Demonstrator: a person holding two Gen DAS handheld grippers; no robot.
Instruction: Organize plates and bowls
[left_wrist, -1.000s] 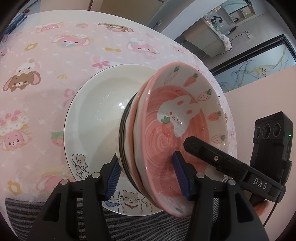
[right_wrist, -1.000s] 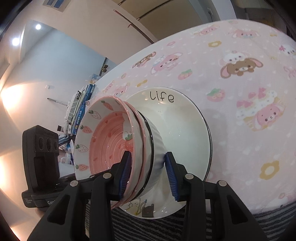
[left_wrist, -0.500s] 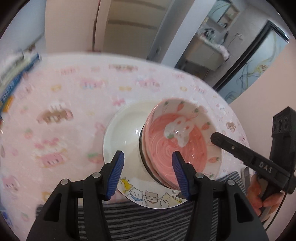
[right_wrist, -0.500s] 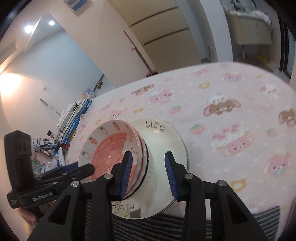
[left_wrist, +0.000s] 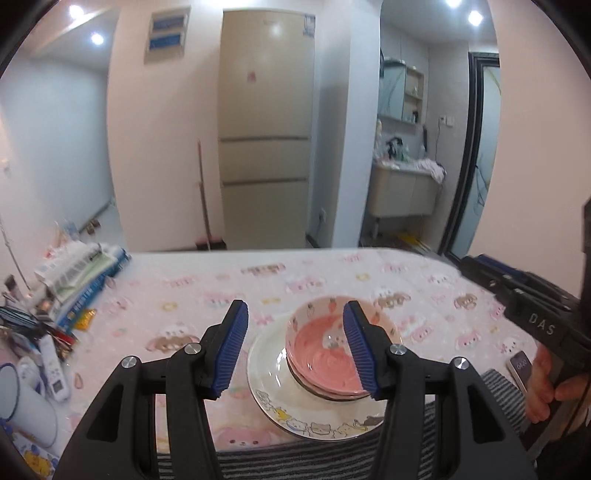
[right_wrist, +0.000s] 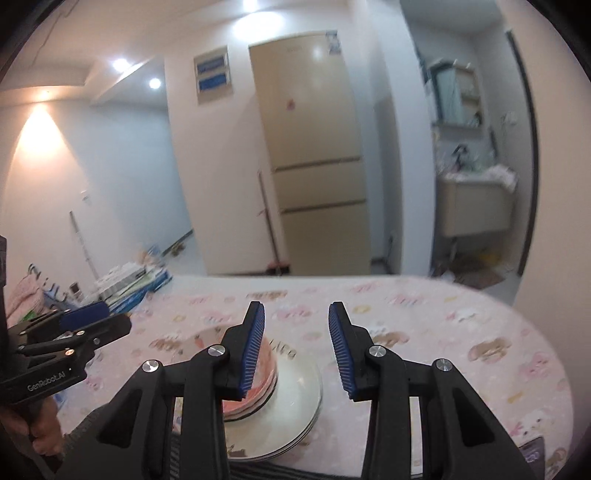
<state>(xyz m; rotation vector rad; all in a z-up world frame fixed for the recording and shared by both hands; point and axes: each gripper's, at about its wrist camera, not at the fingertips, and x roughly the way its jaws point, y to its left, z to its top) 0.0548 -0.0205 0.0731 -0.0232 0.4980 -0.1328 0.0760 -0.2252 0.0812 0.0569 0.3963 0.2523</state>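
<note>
A stack of pink strawberry-and-rabbit bowls (left_wrist: 321, 354) sits in a white plate (left_wrist: 295, 410) with cartoon animals on its rim, near the front edge of the table. My left gripper (left_wrist: 295, 347) hangs open above and in front of the stack, with nothing between its blue pads. My right gripper (right_wrist: 295, 347) is also open and empty, above the same bowls (right_wrist: 264, 384) and plate (right_wrist: 299, 398). Each gripper shows in the other's view: the right gripper (left_wrist: 491, 277) at the right edge, the left gripper (right_wrist: 114, 321) at the left edge.
The table wears a pink cartoon tablecloth (left_wrist: 184, 295), with a striped cloth (left_wrist: 280, 458) along its near edge. A phone (left_wrist: 521, 365) lies at the right. A white mug (left_wrist: 29, 406), a remote (left_wrist: 51, 365) and stacked books (left_wrist: 81, 273) crowd the left side. A fridge (left_wrist: 264, 147) stands behind.
Both grippers have lifted up and back from the bowl stack, which their pads straddled a second ago. Both views levelled out to show the room. Bowls and plate stayed put.
</note>
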